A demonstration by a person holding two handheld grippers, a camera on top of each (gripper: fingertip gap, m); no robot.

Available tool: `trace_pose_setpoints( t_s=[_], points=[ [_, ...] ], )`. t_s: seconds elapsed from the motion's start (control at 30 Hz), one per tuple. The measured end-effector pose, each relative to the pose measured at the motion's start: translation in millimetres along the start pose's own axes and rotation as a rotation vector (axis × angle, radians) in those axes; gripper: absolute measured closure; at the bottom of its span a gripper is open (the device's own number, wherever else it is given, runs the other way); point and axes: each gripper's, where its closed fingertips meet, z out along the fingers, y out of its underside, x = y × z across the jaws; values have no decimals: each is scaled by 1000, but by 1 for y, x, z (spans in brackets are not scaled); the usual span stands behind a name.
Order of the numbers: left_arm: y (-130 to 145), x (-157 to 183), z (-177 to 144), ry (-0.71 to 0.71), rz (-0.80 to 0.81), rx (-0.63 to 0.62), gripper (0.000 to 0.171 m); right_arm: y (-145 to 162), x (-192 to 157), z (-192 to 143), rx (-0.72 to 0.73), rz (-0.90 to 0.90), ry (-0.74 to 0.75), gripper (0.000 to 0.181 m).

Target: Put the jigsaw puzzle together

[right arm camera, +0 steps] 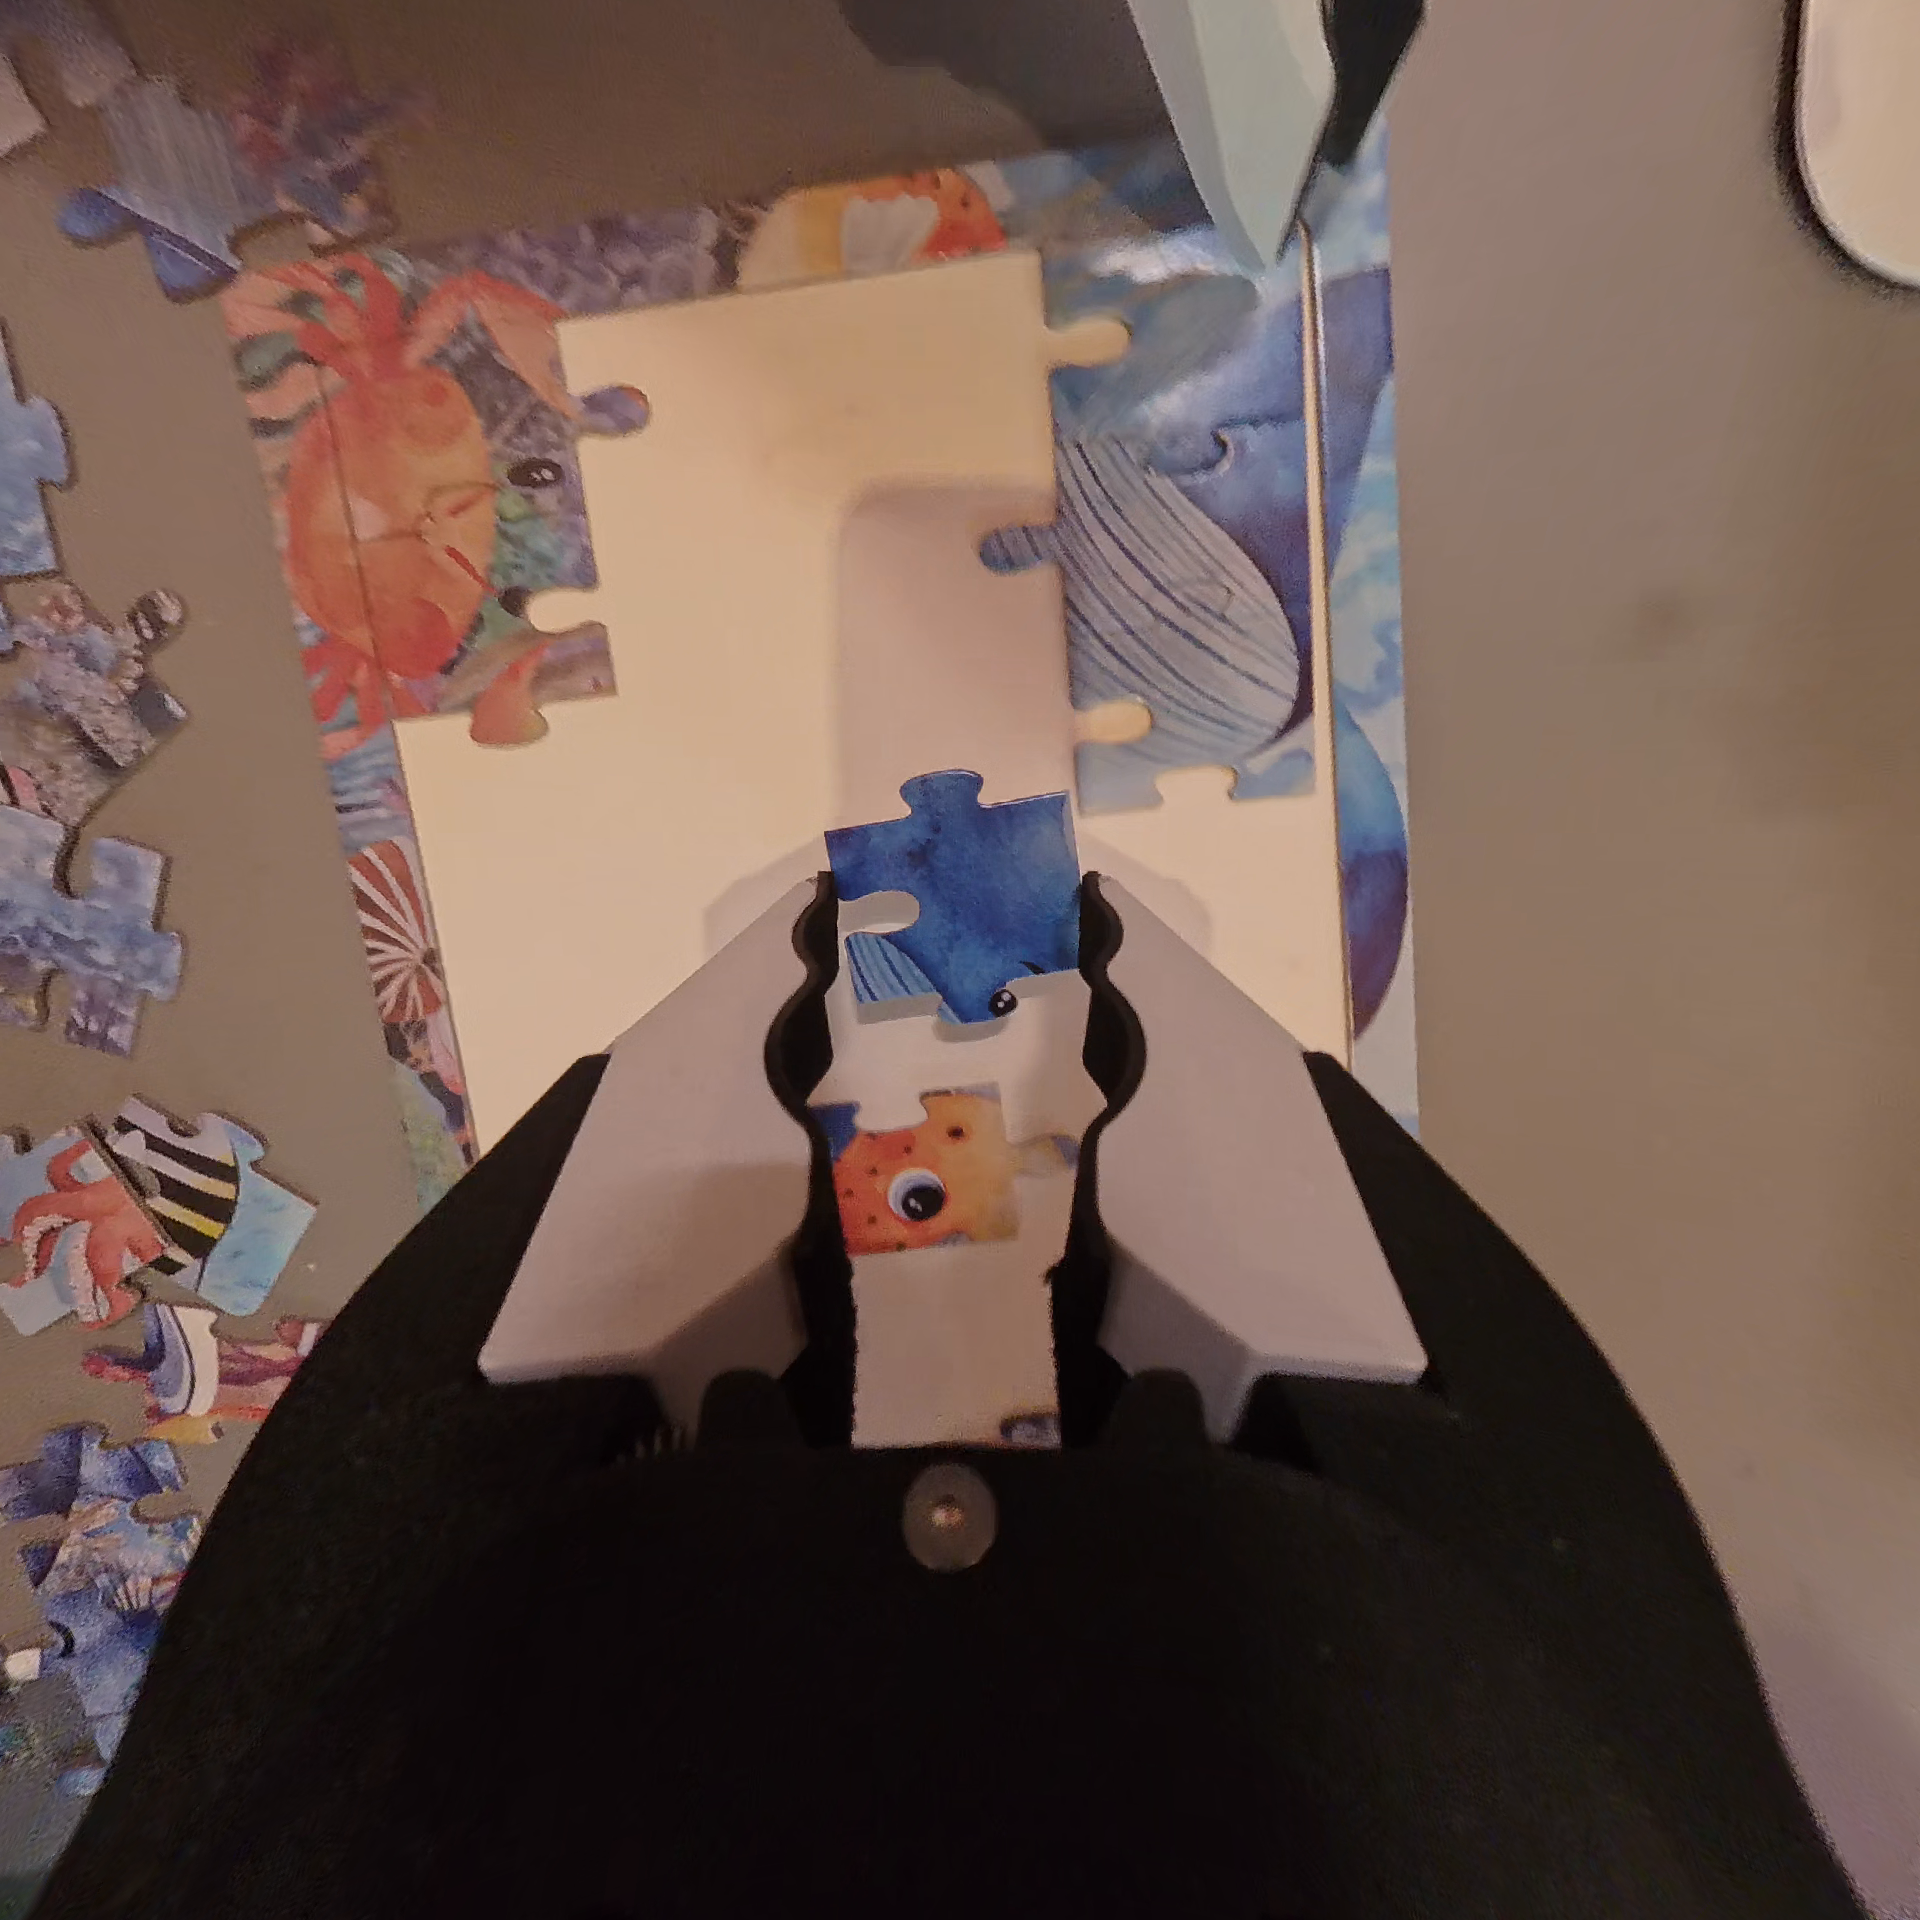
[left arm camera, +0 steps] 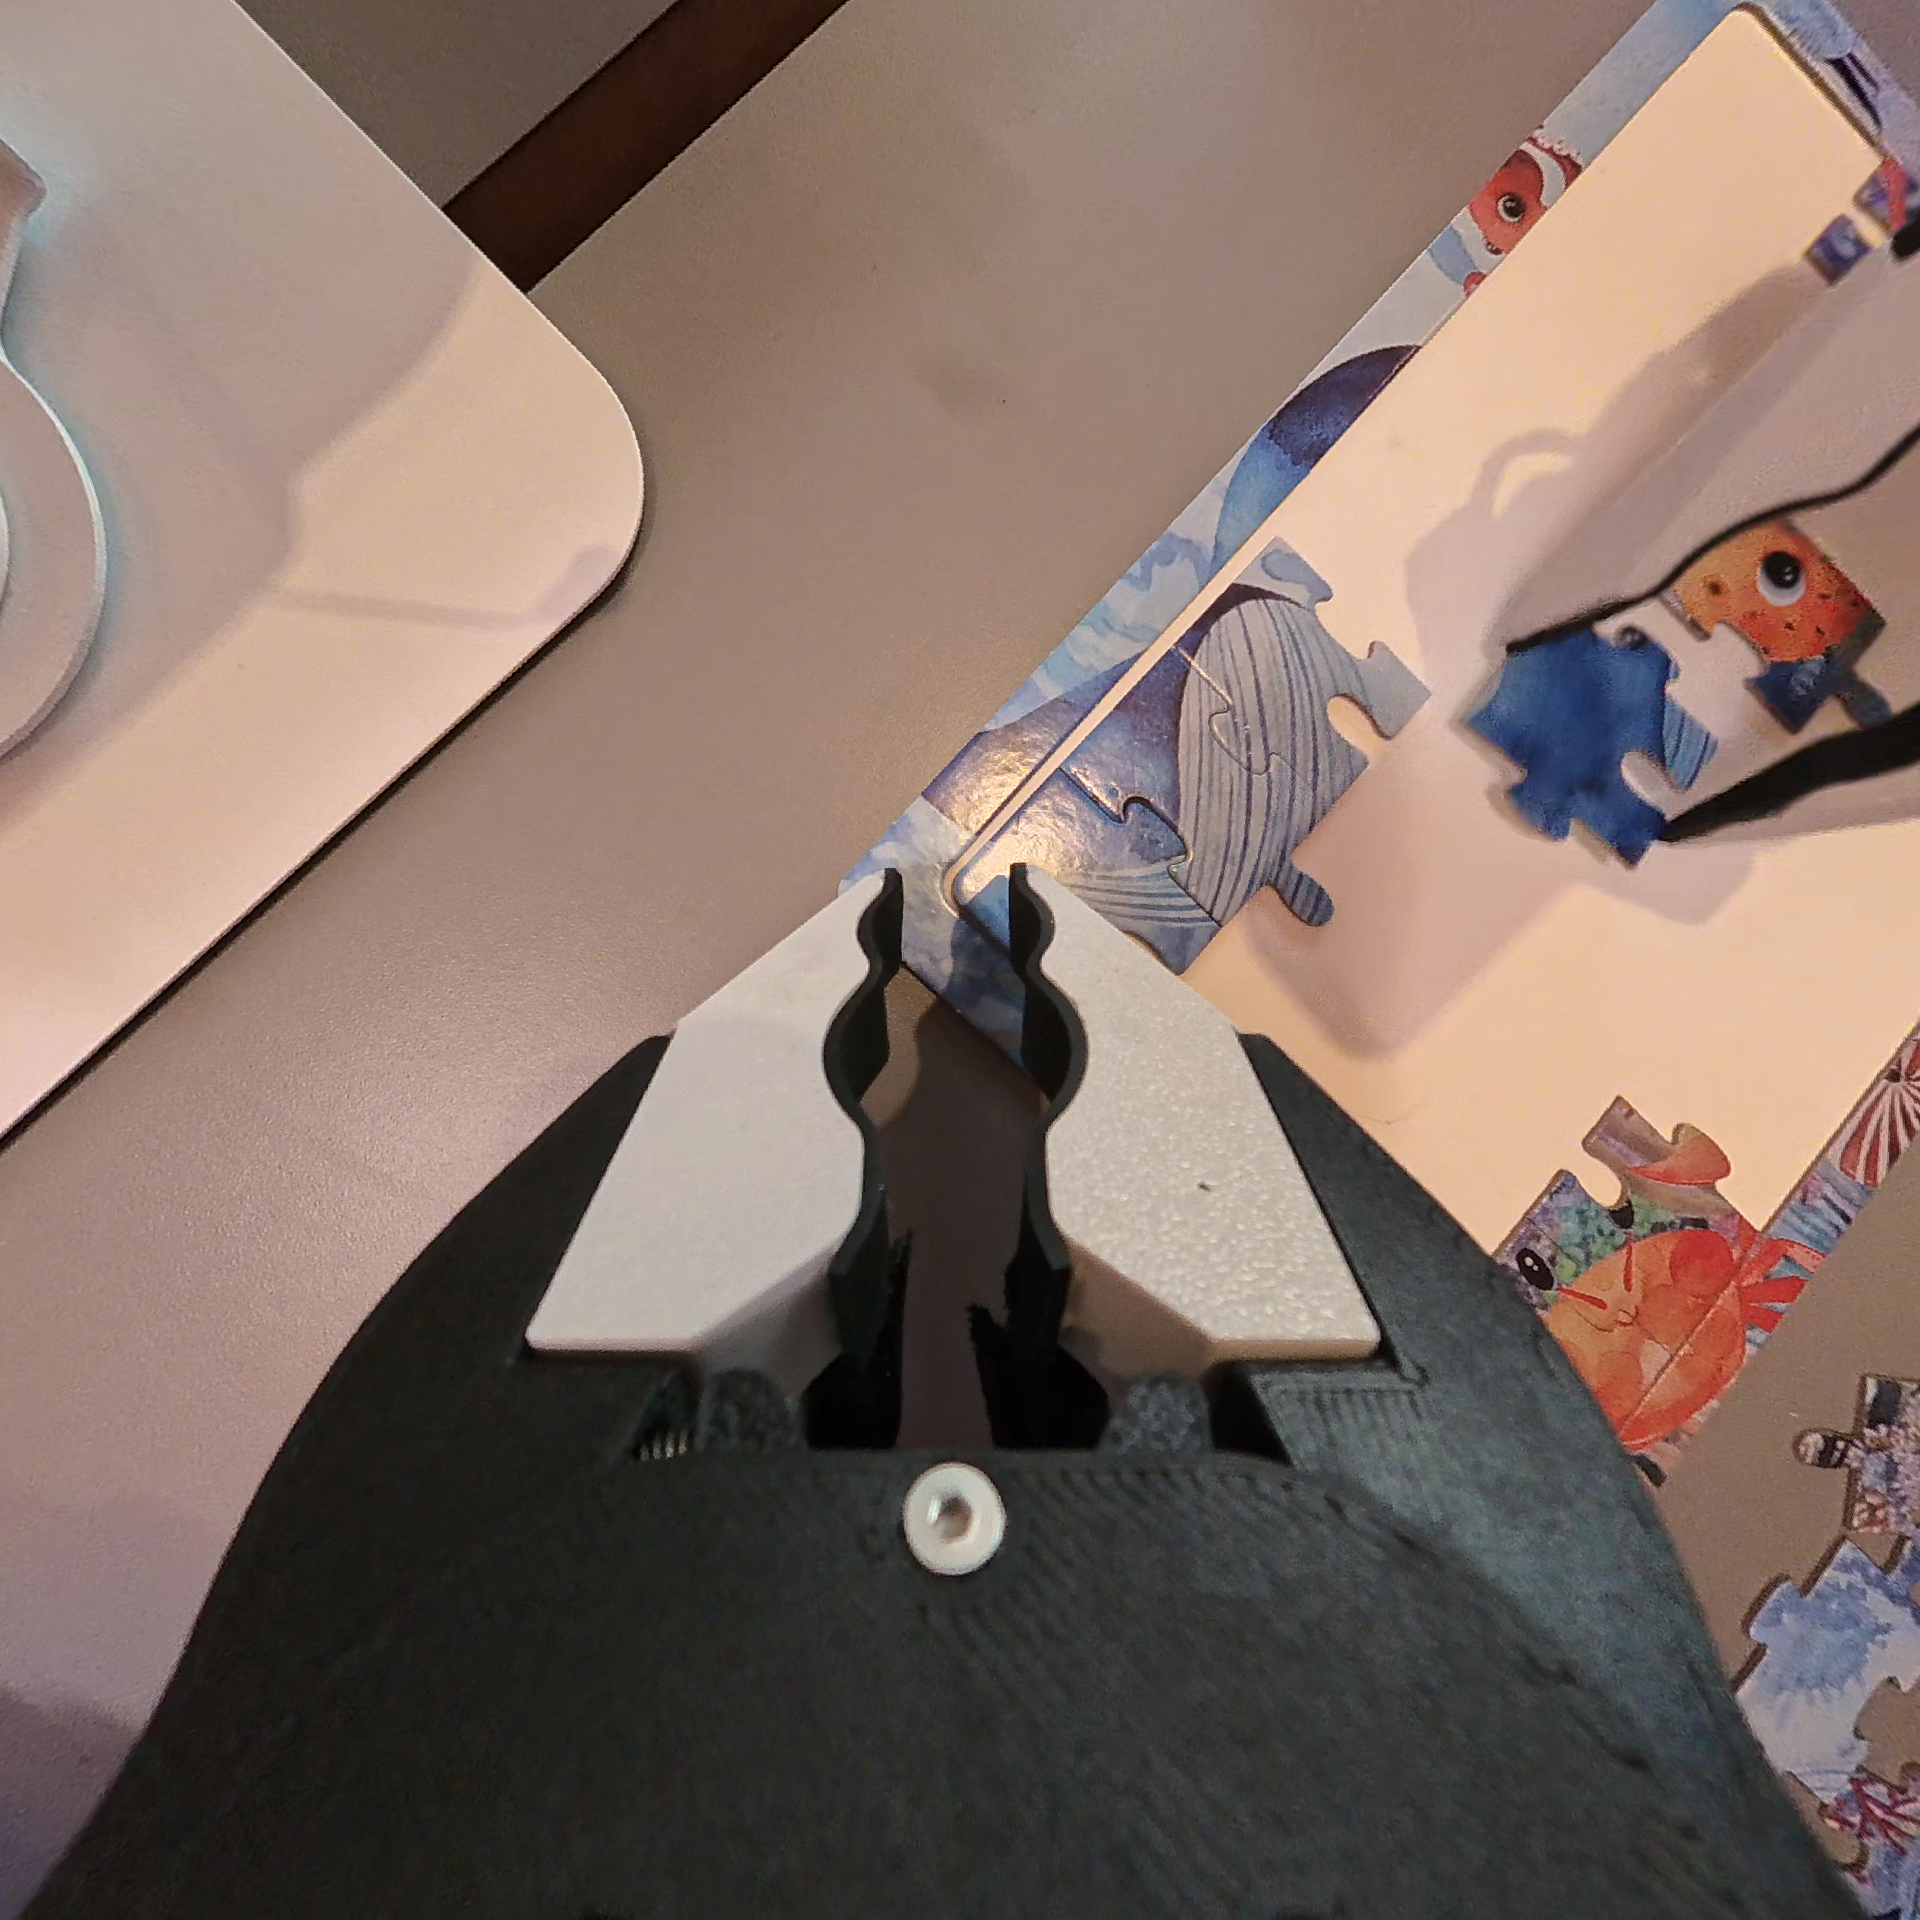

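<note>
Grey-brown surface (left arm camera: 831, 436) carries everything. Pale rounded-corner slab (left arm camera: 312, 468) sits at the left in the left wrist view, well apart from the puzzle.

Puzzle tray (right arm camera: 727, 831): cream base, printed sea-scene border, mostly unfilled. Whale section (right arm camera: 1174, 582) assembled along one tray edge; crab section (right arm camera: 416, 499) assembled at the opposite corner. Loose pieces (right arm camera: 94, 935) scattered on the surface beside the crab side of the tray, some overlapping, e.g. an octopus and striped-fish pair (right arm camera: 145, 1216).

Right hand-held gripper (right arm camera: 956, 883): clamped on a dark blue piece (right arm camera: 966, 894) with a small eye near its lower edge; each finger presses one side edge. The piece is above the bare tray base, near the whale section but not joined to it. Can't tell whether it touches the base. An orange spotted fish piece (right arm camera: 925, 1174) lies on the base, seen between the fingers behind the blue piece, apart from it.

Left hand-held gripper (left arm camera: 951, 883): jaws parted with a narrow gap, holding nothing. Tips sit over the tray's corner by the whale tail. Can't tell whether they touch the border.
</note>
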Motion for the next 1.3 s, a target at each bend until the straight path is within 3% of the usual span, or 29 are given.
trace_pose_setpoints(
  t_s=[0.3, 0.37, 0.47, 0.63, 0.83, 1.3],
  points=[
    [-1, -2, -2, 0, -7, 9, 149, -48, -19, 20, 42, -43, -44, 136],
    [-2, -2, -3, 4, -9, 14, 149, -53, -19, 24, 41, -38, -48, 128],
    [-5, -3, -6, 5, -12, 31, 149, -58, -9, 14, 80, -12, -32, 126],
    [-10, -4, -11, 15, -20, 55, 149, -46, 27, -11, 110, 104, 48, 127],
    [-9, -4, -9, 29, -27, 52, 149, -25, 40, 3, 38, 136, 60, 124],
    [-2, -5, -2, 54, -40, 33, 149, -47, 45, 26, 11, 29, 84, 126]
  ],
)
